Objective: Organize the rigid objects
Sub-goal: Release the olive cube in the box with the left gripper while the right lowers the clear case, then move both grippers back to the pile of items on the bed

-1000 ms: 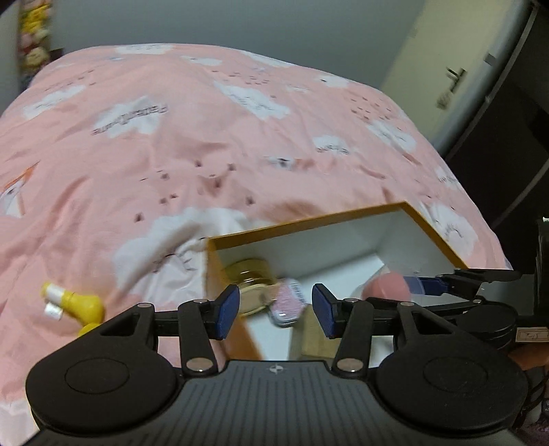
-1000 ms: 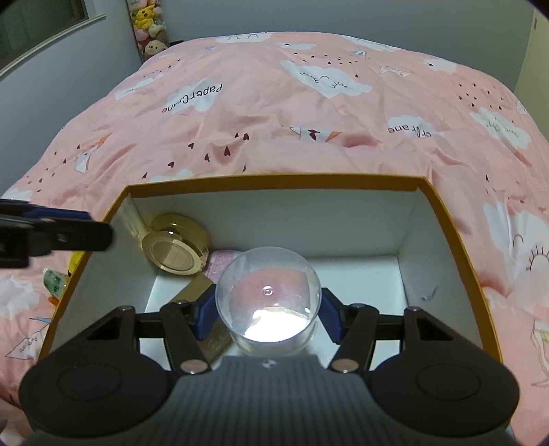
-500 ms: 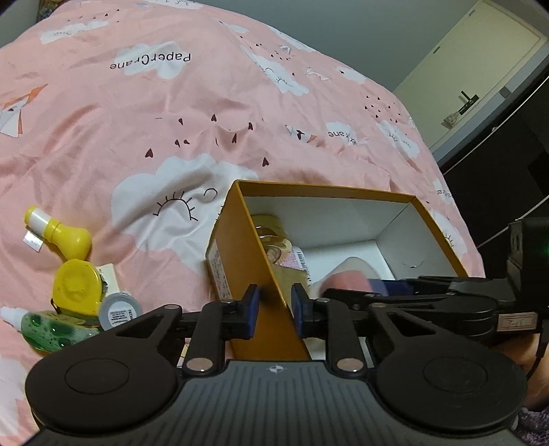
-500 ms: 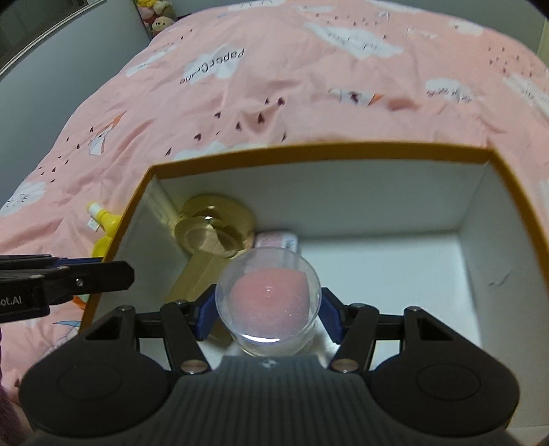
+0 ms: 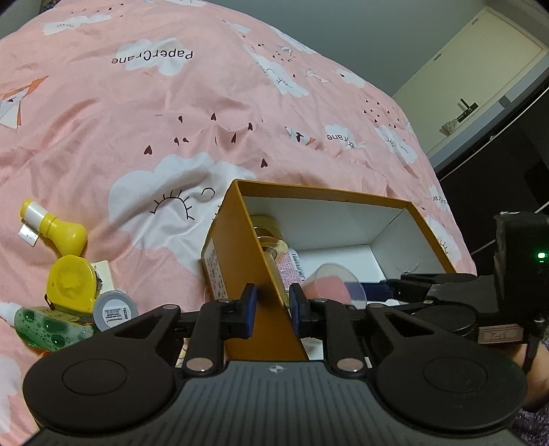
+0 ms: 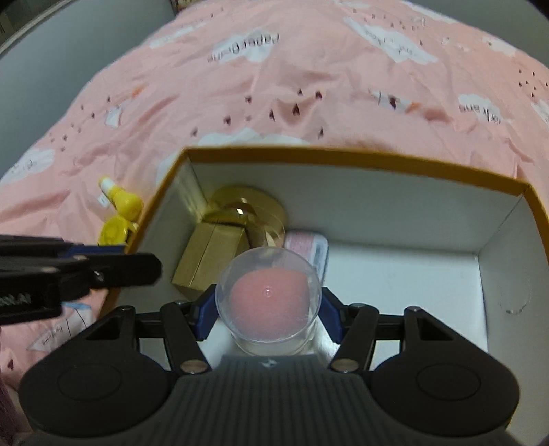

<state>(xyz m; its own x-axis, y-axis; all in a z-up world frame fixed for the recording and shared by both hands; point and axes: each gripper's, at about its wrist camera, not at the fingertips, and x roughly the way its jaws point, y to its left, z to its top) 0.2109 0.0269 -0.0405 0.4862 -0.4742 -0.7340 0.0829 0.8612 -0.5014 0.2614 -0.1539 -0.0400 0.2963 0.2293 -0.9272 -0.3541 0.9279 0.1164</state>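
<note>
Left gripper [image 5: 272, 305] now lower, jaws straddling box [image 5: 247, 247] wall, contact unclear. Right gripper [image 6: 269, 314] clamps clear dome [image 6: 269, 298] inside box.

- A pink duvet [image 5: 212, 113] printed with white clouds, paper cranes, small dark hearts and the words "PaperCrane" is covering the bed and filling most of both views
- A plain grey wall [image 5: 360, 31] is rising behind the bed
- A cream door [image 5: 480, 68] with a dark handle is standing at the far right in the left wrist view
- Dark furniture [image 5: 497, 164] is sitting beside that door
- Dim indoor light is falling over the creased fabric
</note>
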